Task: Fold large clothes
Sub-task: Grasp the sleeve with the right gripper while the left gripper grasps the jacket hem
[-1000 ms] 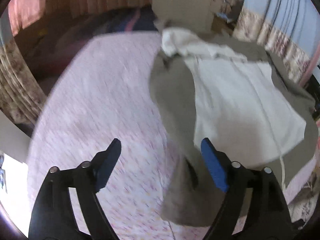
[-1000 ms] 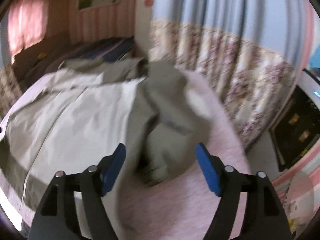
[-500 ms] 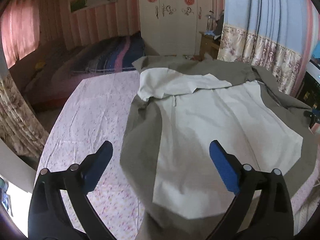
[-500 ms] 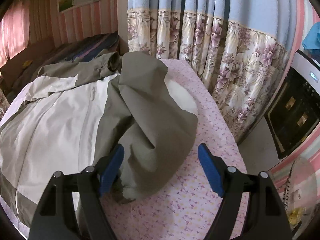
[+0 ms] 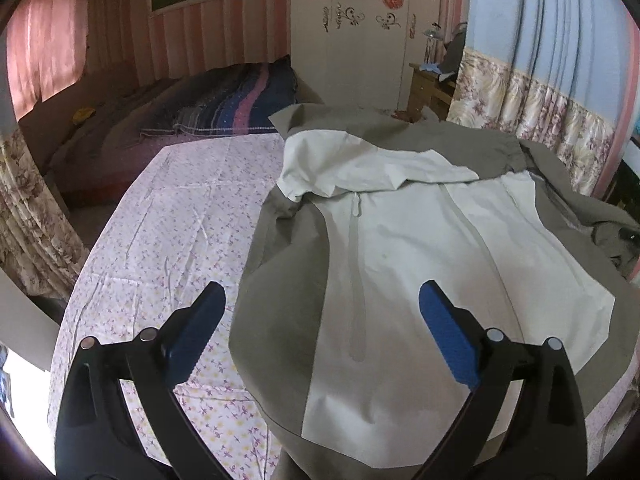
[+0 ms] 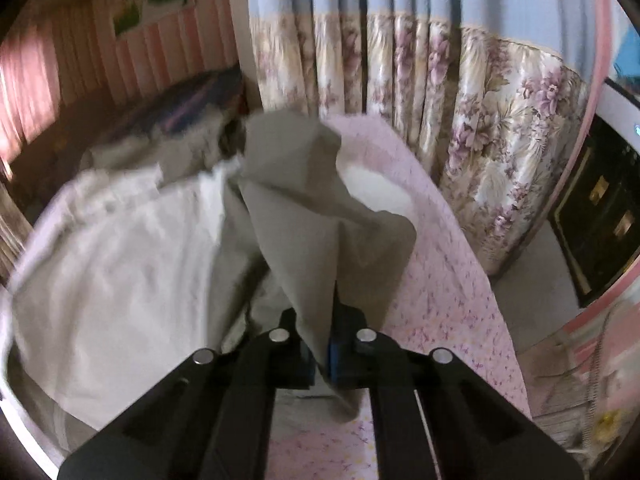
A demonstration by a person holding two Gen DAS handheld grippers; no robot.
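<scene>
Half a second ago both sets of jaws were standing wide over the jacket; now my right gripper is clenched on the olive sleeve, and I am lifting that fabric so it is rising in a peaked fold ahead of the fingers, blurred with motion. My left gripper is hovering released, jaws spread wide and holding nothing, above the near hem of the jacket. I am seeing the jacket lying face up on the pink floral sheet of the bed, cream panels in the middle, olive at the sides, hood at the far end, so its long axis is running near to far. From the clenched jaws the body is lying to the left, and I am judging that the sleeve needs carrying leftward across that axis onto the cream chest. My right hand is the nearer one for that; my left is sitting over the opposite, left edge, well apart from the raised sleeve.
</scene>
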